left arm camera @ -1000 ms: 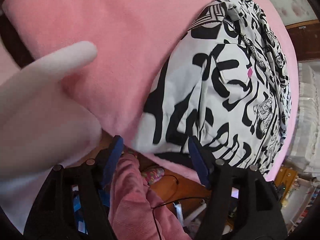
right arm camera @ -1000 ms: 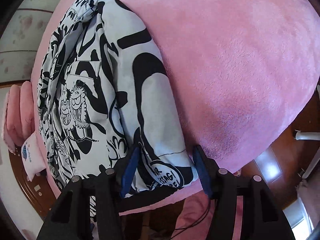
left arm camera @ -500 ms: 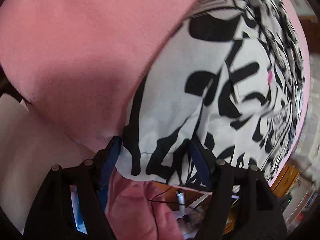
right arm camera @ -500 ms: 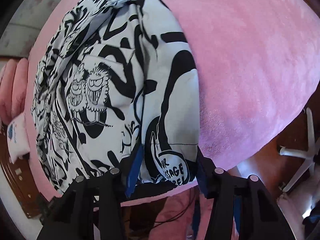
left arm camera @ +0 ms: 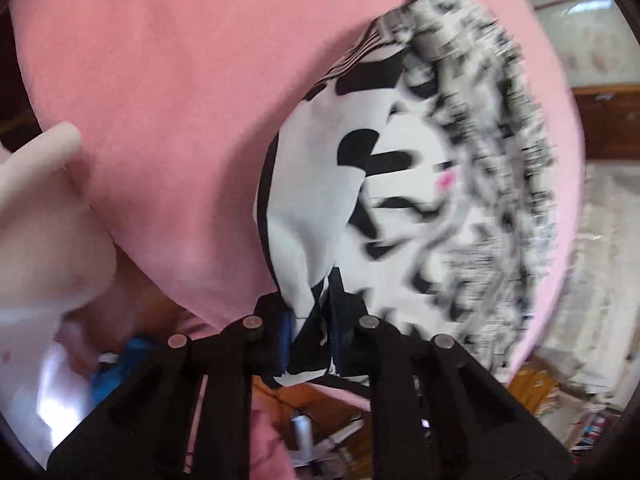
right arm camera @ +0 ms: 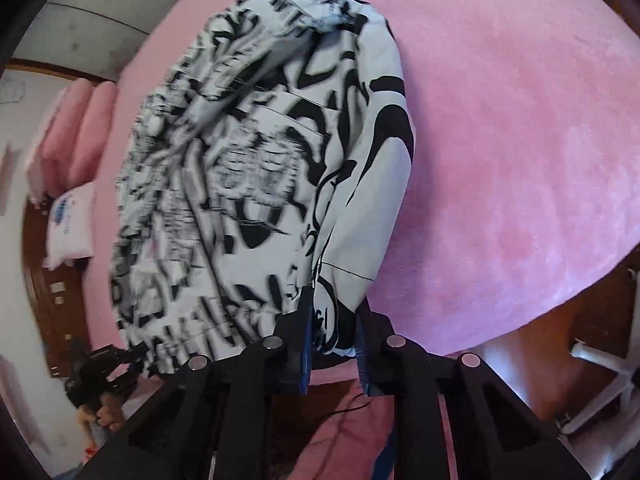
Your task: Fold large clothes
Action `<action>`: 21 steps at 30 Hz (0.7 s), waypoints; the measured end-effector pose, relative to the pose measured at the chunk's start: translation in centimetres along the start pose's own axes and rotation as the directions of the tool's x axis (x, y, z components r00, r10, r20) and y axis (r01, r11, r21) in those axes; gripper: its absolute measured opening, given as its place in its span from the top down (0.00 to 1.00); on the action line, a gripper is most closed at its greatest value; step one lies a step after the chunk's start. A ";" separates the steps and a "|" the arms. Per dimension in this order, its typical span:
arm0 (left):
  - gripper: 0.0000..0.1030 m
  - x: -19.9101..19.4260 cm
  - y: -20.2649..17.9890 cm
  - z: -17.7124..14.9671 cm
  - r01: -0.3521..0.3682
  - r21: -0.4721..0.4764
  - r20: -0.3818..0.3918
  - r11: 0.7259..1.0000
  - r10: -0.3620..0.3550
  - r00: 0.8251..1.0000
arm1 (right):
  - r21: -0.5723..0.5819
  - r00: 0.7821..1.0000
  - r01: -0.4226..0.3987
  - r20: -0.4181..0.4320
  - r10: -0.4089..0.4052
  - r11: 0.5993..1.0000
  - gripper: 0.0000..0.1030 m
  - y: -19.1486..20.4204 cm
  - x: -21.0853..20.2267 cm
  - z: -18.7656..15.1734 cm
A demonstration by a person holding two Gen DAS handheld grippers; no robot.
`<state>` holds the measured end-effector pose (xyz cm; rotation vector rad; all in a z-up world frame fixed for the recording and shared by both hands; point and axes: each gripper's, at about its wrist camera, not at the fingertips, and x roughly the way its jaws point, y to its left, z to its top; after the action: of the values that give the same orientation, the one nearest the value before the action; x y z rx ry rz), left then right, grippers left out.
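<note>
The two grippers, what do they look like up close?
Both the left gripper and the right gripper are matte black, angular frames with round silver bolt heads across the top. Each pair of jaws carries blue pads. No markings are readable.

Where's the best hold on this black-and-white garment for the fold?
The near hem corners, approached from the bed's near edge. The left gripper and right gripper have just closed on the garment there; its hem overhangs the pink bed, letting fingers straddle the cloth.

Smooth printed cloth garment (right arm camera: 256, 168), fuzzy pink blanket (right arm camera: 500, 140)
</note>
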<state>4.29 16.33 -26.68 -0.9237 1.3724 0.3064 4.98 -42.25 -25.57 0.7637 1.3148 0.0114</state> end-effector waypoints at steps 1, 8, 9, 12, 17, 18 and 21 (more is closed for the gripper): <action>0.89 -0.9 -0.5 -0.2 0.040 -0.016 0.010 0.999 -0.040 0.999 | 0.004 0.999 -0.044 0.006 0.044 0.999 0.85 0.5 -0.6 0.2; 0.90 -7.3 -4.6 -2.3 0.274 -0.112 0.097 0.955 -0.263 0.960 | 0.082 0.958 -0.283 0.071 0.278 0.956 0.87 2.7 -4.9 3.0; 0.90 -7.9 -5.3 -2.2 0.294 -0.112 0.110 0.949 -0.282 0.953 | 0.094 0.951 -0.307 0.081 0.300 0.947 0.87 2.7 -5.4 3.5; 0.90 -9.6 -6.7 -1.4 0.354 -0.125 0.127 0.927 -0.339 0.932 | 0.112 0.922 -0.381 0.124 0.367 0.918 0.87 3.0 -6.8 5.7; 0.90 -12.0 -8.7 2.3 0.428 -0.174 0.157 0.887 -0.404 0.901 | 0.095 0.891 -0.432 0.198 0.408 0.897 0.88 4.8 -8.7 10.1; 0.90 -12.6 -9.4 3.3 0.437 -0.173 0.162 0.883 -0.412 0.897 | 0.094 0.885 -0.440 0.214 0.414 0.893 0.88 5.2 -9.0 11.1; 0.91 -13.9 -11.2 6.0 0.447 -0.156 0.165 0.881 -0.423 0.891 | 0.093 0.876 -0.436 0.271 0.398 0.895 0.88 6.7 -10.1 14.0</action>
<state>12.99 17.99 -10.08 -1.3219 0.9931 0.1469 16.91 -48.29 -12.77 1.1345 0.9010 0.1614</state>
